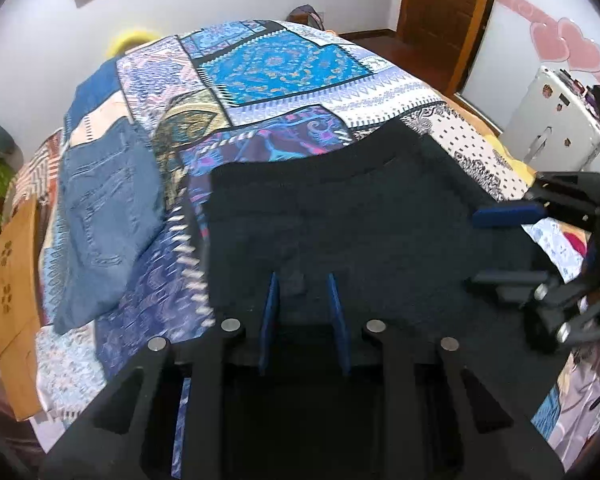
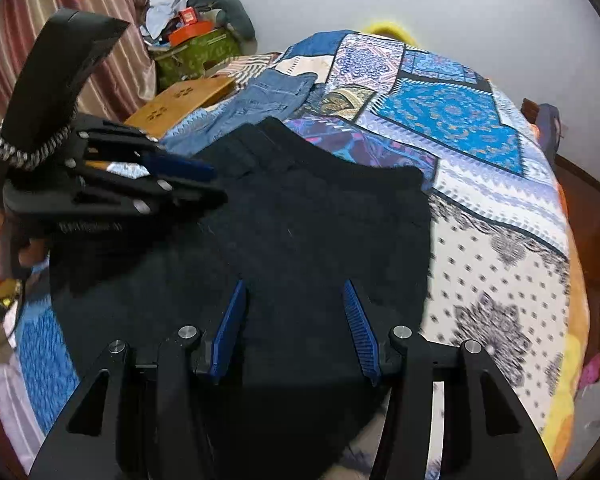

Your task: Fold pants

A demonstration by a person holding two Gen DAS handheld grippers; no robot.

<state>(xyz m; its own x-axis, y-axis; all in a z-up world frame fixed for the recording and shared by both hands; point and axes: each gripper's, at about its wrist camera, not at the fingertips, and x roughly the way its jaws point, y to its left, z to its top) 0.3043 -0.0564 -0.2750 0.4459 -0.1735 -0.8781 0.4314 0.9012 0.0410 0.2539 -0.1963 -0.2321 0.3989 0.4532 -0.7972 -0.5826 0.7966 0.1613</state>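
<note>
Black pants lie spread on the patterned bedspread, waistband toward the far side. They also show in the right wrist view. My left gripper hovers over the near part of the pants with its blue pads apart and nothing between them. My right gripper is open over the same pants, pads wide apart. In the left wrist view the right gripper shows at the right edge. In the right wrist view the left gripper shows at the left.
Folded blue jeans lie to the left of the black pants. A wooden board sits at the bed's left edge. A white cabinet stands to the right, a door beyond the bed. Cluttered boxes lie by the curtain.
</note>
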